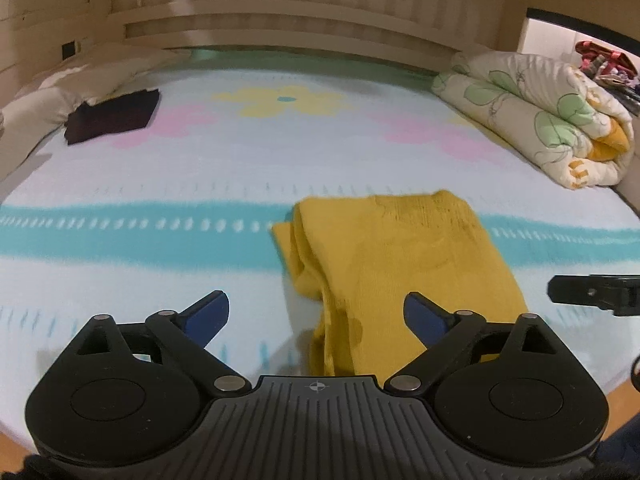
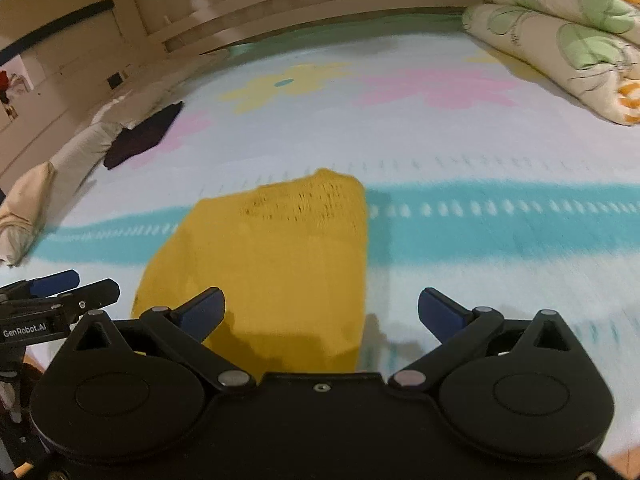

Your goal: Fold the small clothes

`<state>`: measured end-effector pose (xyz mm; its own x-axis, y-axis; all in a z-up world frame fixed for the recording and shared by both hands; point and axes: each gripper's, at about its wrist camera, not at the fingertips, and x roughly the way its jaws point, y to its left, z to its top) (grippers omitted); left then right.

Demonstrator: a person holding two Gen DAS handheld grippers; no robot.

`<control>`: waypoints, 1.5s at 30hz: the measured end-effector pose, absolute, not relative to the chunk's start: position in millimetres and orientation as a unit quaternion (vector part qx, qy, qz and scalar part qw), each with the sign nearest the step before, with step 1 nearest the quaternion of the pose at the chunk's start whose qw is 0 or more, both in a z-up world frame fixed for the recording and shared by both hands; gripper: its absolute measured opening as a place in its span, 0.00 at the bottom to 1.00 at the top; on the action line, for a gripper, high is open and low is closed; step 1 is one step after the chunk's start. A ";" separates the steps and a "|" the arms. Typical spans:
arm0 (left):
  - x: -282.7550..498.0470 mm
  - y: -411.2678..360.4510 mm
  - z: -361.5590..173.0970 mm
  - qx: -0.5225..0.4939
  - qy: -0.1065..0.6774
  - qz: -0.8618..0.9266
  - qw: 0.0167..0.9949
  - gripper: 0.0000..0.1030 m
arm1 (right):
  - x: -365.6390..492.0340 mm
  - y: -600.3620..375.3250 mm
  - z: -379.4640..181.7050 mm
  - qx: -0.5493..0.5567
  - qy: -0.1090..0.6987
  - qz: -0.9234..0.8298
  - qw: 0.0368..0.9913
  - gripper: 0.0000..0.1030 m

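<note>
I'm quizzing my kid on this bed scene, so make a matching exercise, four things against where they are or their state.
Things:
1. yellow garment
2. dark garment
3. floral quilt
4. left gripper

Descriptions:
A. rolled up at the bed's far right
B. open, holding nothing
C. folded, near edge of the bed
D. folded flat at the far left by a pillow

Pairs: 1-C, 2-D, 3-A, 4-B

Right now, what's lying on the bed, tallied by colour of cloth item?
Yellow garment, folded, near edge: 1
Dark garment, folded, far left: 1
Floral quilt, rolled, far right: 1
Cream pillow along the left edge: 1
Total: 4
Both the left gripper and right gripper are open, holding nothing.
</note>
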<state>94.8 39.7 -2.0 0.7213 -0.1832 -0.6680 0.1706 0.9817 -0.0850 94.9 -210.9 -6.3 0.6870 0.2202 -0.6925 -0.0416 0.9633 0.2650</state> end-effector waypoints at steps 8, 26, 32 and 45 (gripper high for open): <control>78.3 35.6 -10.9 -0.007 0.366 -0.094 0.926 0.92 | 57.5 -196.8 -4.4 0.121 0.373 0.067 0.917 1.00; 56.1 16.6 -4.8 0.013 0.378 -0.011 0.926 0.91 | 49.8 -168.4 4.5 0.093 0.377 0.081 0.918 1.00; 53.8 4.2 4.4 0.021 0.369 -0.009 0.929 0.91 | 45.2 -170.6 7.7 0.093 0.375 0.089 0.918 1.00; 51.9 4.9 12.1 -0.001 0.352 0.043 0.935 0.83 | 44.1 -177.5 5.8 0.094 0.381 0.085 0.916 1.00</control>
<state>51.9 4.9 12.1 0.7489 0.0804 -0.6578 -0.0819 0.9962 0.0285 44.1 -177.5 5.8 0.6951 0.2269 -0.6822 -0.0842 0.9681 0.2362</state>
